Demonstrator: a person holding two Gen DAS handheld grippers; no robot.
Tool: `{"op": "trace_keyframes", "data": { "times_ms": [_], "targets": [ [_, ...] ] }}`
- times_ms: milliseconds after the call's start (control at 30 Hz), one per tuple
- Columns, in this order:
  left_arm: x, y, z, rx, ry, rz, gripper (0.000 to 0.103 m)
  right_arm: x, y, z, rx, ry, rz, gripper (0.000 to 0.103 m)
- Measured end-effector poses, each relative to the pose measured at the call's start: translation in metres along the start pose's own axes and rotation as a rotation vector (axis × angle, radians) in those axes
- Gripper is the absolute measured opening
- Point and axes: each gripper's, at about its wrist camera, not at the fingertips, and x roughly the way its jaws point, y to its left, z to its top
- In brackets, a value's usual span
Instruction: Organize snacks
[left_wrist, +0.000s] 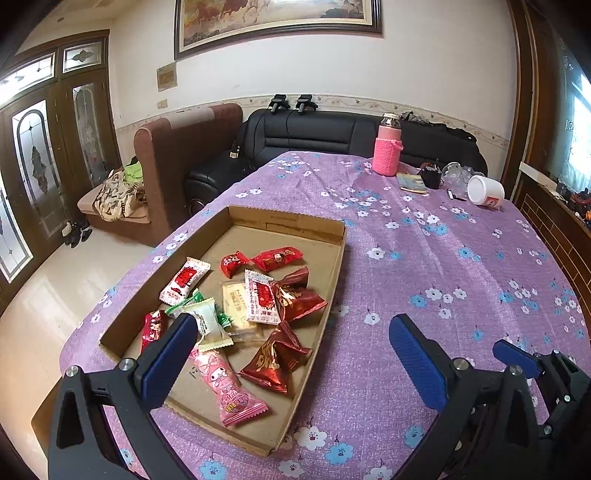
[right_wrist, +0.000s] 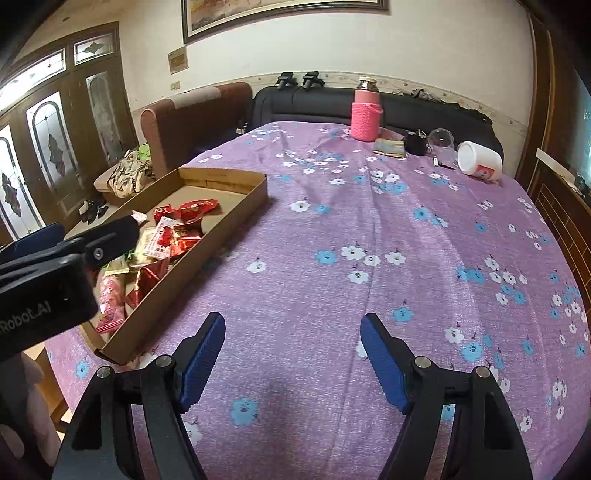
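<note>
From my left wrist view, the left gripper (left_wrist: 291, 339) gapes wide and empty over the shallow brown cardboard tray (left_wrist: 332, 280); the pink wrapped snack (left_wrist: 229, 387) lies just inside its left finger, long axis slanting toward the camera. From the right wrist view, the right gripper (right_wrist: 291, 354) is equally wide and empty, with the tray well off to its left, so left is nearer.

Left gripper (left_wrist: 291, 354): we see black angular arms, blue ribbed pads, silver round screws
Right gripper (right_wrist: 291, 360): we see the same black frame, blue ribbed pads, silver screws at the joints
Marking: white "Robot.AI" lettering on the left gripper's black housing
</note>
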Motion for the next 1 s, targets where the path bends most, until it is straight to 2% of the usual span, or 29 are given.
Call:
{"op": "trace_keyframes", "data": {
  "times_ms": [333,500,667,733,833,1000],
  "targets": [
    [-0.008,0.003,-0.002,-0.01,-0.024,0.01,0.103,-0.007,-0.008,-0.002,0.008,-0.015,-0.025,0.081],
    [-0.022,0.006,-0.001,-0.026,-0.083,0.033,0.103,-0.007,-0.045,-0.003,0.083,-0.006,-0.103,0.084],
    [-0.029,0.007,0.001,-0.04,-0.11,0.04,0.103,-0.01,-0.076,-0.012,0.146,0.011,-0.141,0.084],
    [-0.035,0.007,0.001,-0.05,-0.144,0.057,0.103,-0.011,-0.081,-0.015,0.15,0.017,-0.148,0.084],
    [-0.047,0.009,0.001,-0.068,-0.206,0.077,0.103,-0.014,-0.075,-0.017,0.132,0.01,-0.117,0.084],
    [-0.064,0.018,0.002,-0.12,-0.266,0.123,0.103,-0.018,-0.039,-0.013,0.04,-0.018,-0.051,0.084]
  ]
}}
